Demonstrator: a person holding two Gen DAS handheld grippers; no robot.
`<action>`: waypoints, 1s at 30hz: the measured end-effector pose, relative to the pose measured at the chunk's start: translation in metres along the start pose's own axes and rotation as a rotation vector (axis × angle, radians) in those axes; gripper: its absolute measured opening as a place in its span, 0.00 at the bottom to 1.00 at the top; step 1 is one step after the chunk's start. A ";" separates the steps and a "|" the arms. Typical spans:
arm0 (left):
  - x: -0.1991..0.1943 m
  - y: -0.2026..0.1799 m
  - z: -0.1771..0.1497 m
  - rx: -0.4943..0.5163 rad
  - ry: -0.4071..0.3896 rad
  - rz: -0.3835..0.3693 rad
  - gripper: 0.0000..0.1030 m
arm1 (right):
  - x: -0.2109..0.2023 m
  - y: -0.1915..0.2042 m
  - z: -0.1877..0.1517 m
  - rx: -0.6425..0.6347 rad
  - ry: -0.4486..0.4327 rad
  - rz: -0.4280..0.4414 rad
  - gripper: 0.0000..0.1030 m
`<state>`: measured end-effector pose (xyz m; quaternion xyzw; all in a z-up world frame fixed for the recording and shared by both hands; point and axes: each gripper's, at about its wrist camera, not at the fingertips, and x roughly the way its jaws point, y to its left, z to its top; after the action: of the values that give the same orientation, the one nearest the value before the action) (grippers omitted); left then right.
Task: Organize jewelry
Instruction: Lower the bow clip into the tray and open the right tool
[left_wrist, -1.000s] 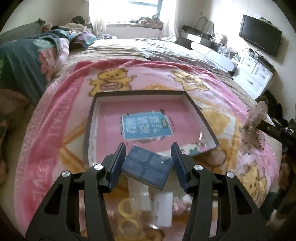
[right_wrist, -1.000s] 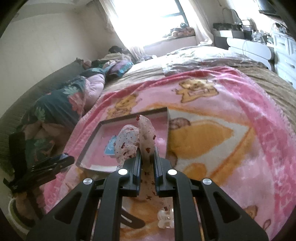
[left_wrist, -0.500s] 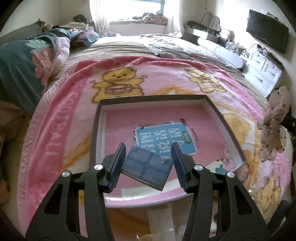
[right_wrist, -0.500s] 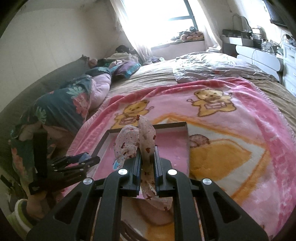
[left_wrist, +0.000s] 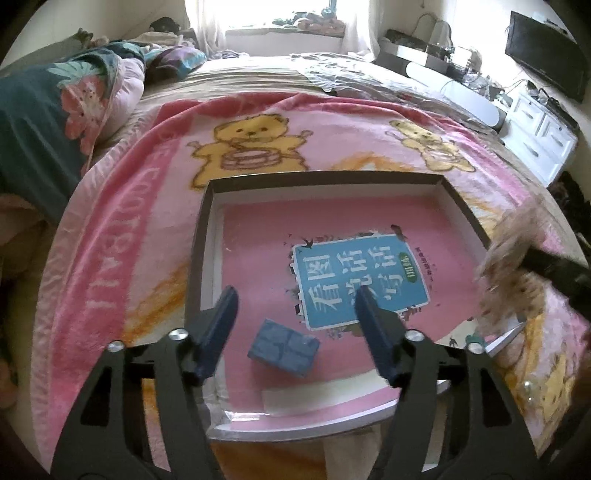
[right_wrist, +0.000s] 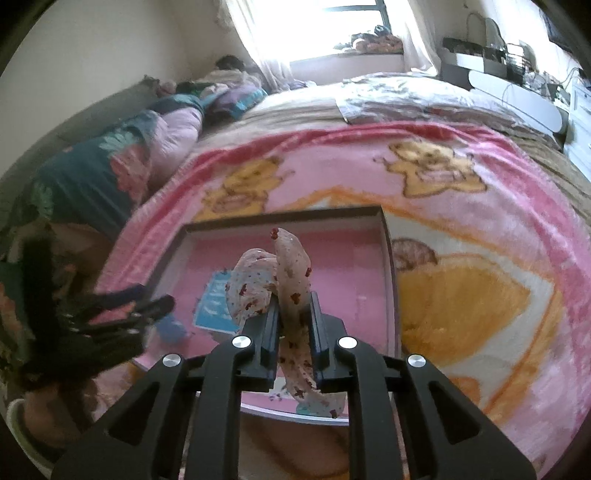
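A shallow box (left_wrist: 207, 206) with a pink floor and a blue label lies on the bed. A small blue jewelry box (left_wrist: 283, 347) rests on its floor near the front edge. My left gripper (left_wrist: 295, 306) is open just above it, with the blue box loose between and below the fingers. My right gripper (right_wrist: 294, 317) is shut on a sheer flower-printed scrunchie (right_wrist: 273, 280), held above the box's (right_wrist: 384, 236) front right part. The scrunchie shows blurred at the right in the left wrist view (left_wrist: 513, 266).
The box sits on a pink bear-print blanket (left_wrist: 147, 184). A folded dark floral quilt (left_wrist: 44, 110) lies at the left. A white dresser (left_wrist: 543, 133) and a TV stand at the right wall. Small pearl beads (left_wrist: 532, 387) lie on the blanket at the front right.
My left gripper has opened and let the blue jewelry box drop onto the box floor. My right gripper has carried the scrunchie in over the box's right side.
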<state>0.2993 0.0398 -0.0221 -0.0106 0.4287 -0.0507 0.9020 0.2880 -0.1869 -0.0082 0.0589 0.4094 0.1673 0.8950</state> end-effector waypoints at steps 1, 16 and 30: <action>0.000 0.001 0.001 0.000 -0.001 0.001 0.62 | 0.004 0.000 -0.004 0.008 0.007 -0.001 0.16; -0.044 0.009 0.002 -0.061 -0.041 -0.036 0.86 | -0.037 -0.003 -0.028 0.049 -0.103 -0.012 0.79; -0.092 -0.003 -0.005 -0.047 -0.093 -0.041 0.90 | -0.104 -0.015 -0.032 0.077 -0.188 0.015 0.95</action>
<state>0.2374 0.0461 0.0464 -0.0429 0.3873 -0.0585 0.9191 0.2041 -0.2378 0.0416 0.1115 0.3294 0.1518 0.9252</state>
